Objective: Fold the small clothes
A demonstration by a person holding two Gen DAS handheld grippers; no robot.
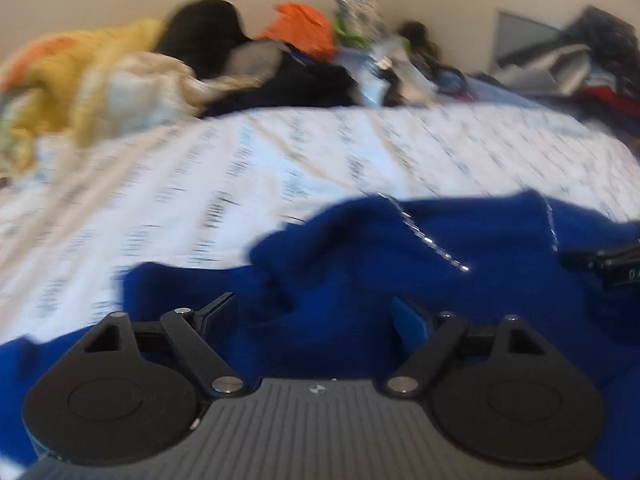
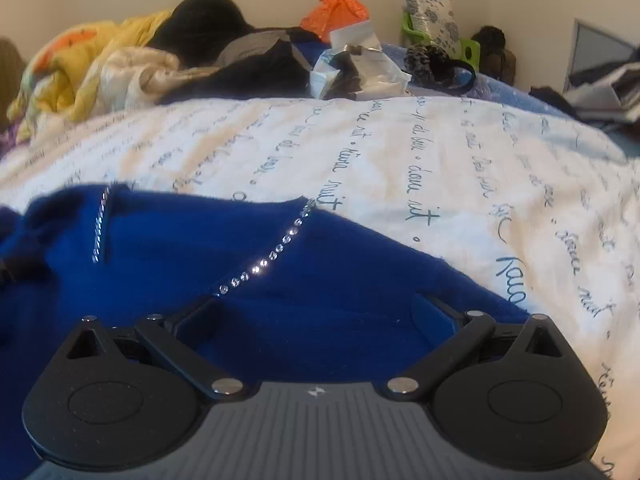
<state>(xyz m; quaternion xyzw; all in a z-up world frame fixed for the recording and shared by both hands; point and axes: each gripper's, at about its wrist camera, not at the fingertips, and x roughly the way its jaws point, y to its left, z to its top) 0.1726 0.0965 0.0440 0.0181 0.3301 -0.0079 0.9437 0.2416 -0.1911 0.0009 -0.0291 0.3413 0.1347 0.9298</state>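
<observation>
Royal-blue fleece garment with rhinestone trim [image 2: 280, 280] is being spread on white script-printed bedcover [image 2: 400, 152]; left gripper [image 1: 316, 316] and right gripper [image 2: 320, 316] are being held wide open over it, nothing gripped.

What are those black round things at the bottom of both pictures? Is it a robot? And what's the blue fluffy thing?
No robot here. A person holds a tool in each hand, called a hand-held gripper, with two fingers that pinch like tongs. Each tool carries a small camera looking forward along its fingers, so the black round parts at the bottom are the tool itself. One picture comes from the left hand-held gripper, the other from the right hand-held gripper. The left picture is blurry.

The blue thing is a small blue garment with lines of sparkly stones. It lies on a bed with a white cover that has writing printed on it. Both tools have their fingers spread wide over the garment, so nothing is pinched. More clothes are heaped at the back.
</observation>
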